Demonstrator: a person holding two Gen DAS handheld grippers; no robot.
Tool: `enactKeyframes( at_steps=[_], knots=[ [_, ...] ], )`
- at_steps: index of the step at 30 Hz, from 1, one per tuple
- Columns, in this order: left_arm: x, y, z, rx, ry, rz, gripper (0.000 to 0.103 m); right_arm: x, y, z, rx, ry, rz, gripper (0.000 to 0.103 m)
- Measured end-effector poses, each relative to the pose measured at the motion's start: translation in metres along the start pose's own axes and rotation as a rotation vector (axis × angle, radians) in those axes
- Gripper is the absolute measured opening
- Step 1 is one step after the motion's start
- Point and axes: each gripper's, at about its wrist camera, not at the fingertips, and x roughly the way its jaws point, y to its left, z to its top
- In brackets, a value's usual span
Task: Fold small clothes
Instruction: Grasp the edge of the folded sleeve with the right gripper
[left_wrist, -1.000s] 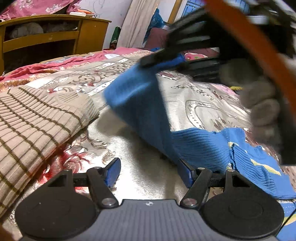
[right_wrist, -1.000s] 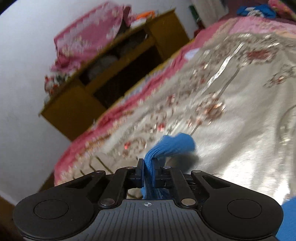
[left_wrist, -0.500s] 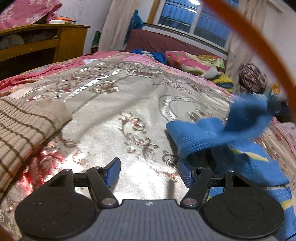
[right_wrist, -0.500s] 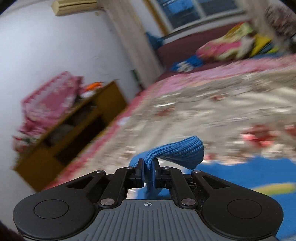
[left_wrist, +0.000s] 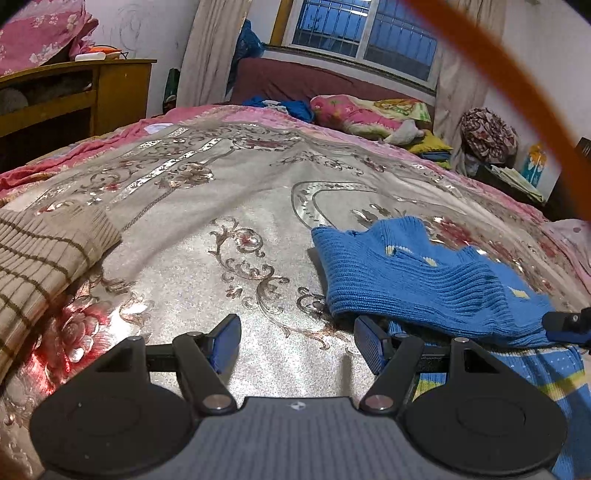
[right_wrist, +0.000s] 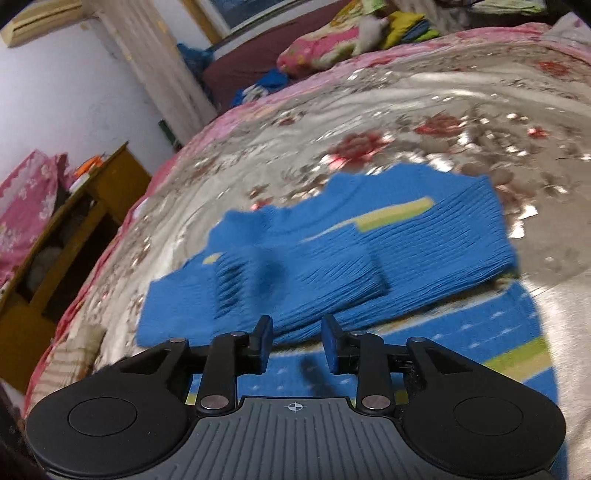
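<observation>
Your left gripper (left_wrist: 295, 341) has fingers spread wide, nothing between them, low over the bedspread (left_wrist: 229, 206). The blue sweater (left_wrist: 417, 277) lies at its 2 o'clock, hem just beside the right finger. Your right gripper (right_wrist: 297, 341) has fingers parted, a narrower gap, empty, above the sweater (right_wrist: 332, 258), which lies partly folded at 12 o'clock, sleeve laid across its body. A striped tan knit (left_wrist: 40, 254) lies at the left gripper's 10 o'clock.

No readable words, numbers or brand names appear in either view. The only mark is a small white crosshair symbol on each gripper body (left_wrist: 295, 406) (right_wrist: 294, 406), centred just behind the fingers.
</observation>
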Motion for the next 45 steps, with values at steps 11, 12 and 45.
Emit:
enactKeyframes(
  at_steps=[11, 12, 45],
  knots=[
    [0.000, -0.001, -0.001, 0.003, -0.001, -0.002, 0.072, 0.010, -0.045, 0.013, 0.190, -0.054, -0.069, 0.030],
    [0.000, -0.001, -0.001, 0.003, -0.001, -0.002, 0.072, 0.011, -0.048, 0.014, 0.206, -0.047, -0.062, 0.030],
    [-0.016, -0.043, -0.013, 0.136, -0.061, -0.047, 0.072, -0.020, -0.043, 0.067, 0.307, -0.127, 0.169, 0.010]
  ],
)
